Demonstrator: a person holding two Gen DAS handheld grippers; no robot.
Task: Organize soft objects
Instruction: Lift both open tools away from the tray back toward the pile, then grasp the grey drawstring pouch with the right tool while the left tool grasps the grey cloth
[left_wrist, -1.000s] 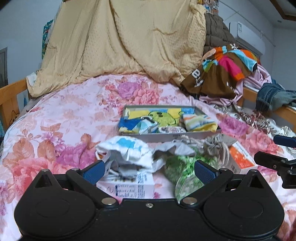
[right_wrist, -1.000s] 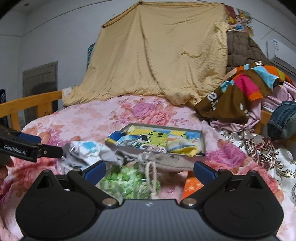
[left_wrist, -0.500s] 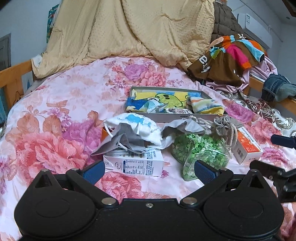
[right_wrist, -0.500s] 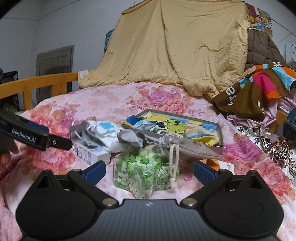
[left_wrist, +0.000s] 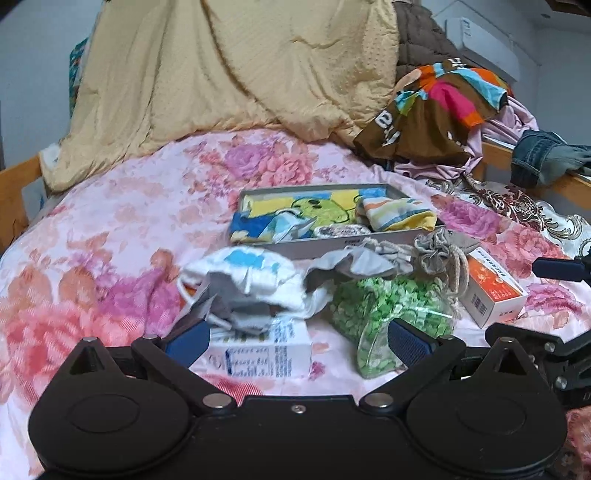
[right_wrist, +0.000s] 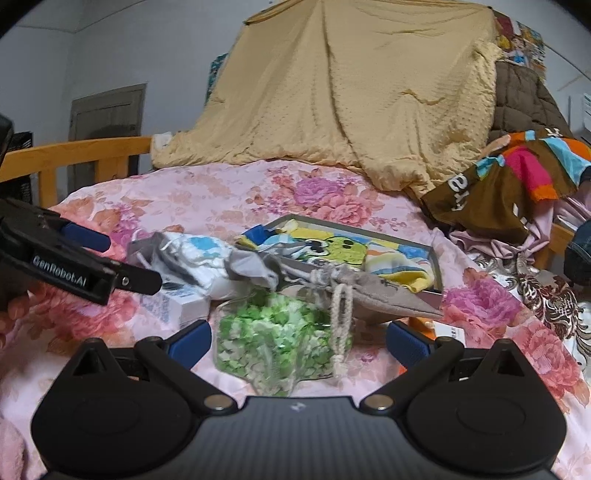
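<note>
A pile of soft things lies on the floral bedspread: a white cloth with blue patches (left_wrist: 255, 280) (right_wrist: 199, 258), a grey cloth (left_wrist: 354, 262), a grey drawstring pouch (left_wrist: 439, 254) (right_wrist: 369, 291) and a clear bag of green bits (left_wrist: 391, 306) (right_wrist: 273, 339). Behind it a grey tray (left_wrist: 332, 246) (right_wrist: 437, 266) holds folded colourful cloths. My left gripper (left_wrist: 295, 341) is open and empty over a white carton (left_wrist: 266, 354). My right gripper (right_wrist: 299, 341) is open and empty, with the green bag between its fingers.
An orange and white box (left_wrist: 495, 288) lies right of the pile. A tan quilt (left_wrist: 236, 66) hangs behind, with heaped clothes (left_wrist: 436, 110) at the right. Wooden bed rails (right_wrist: 74, 155) run along both sides. The left gripper's side (right_wrist: 74, 266) shows in the right wrist view.
Both grippers have moved in closer to the pile and lower. The left now sits over the carton, the right at the green bag. Both stayed open.
</note>
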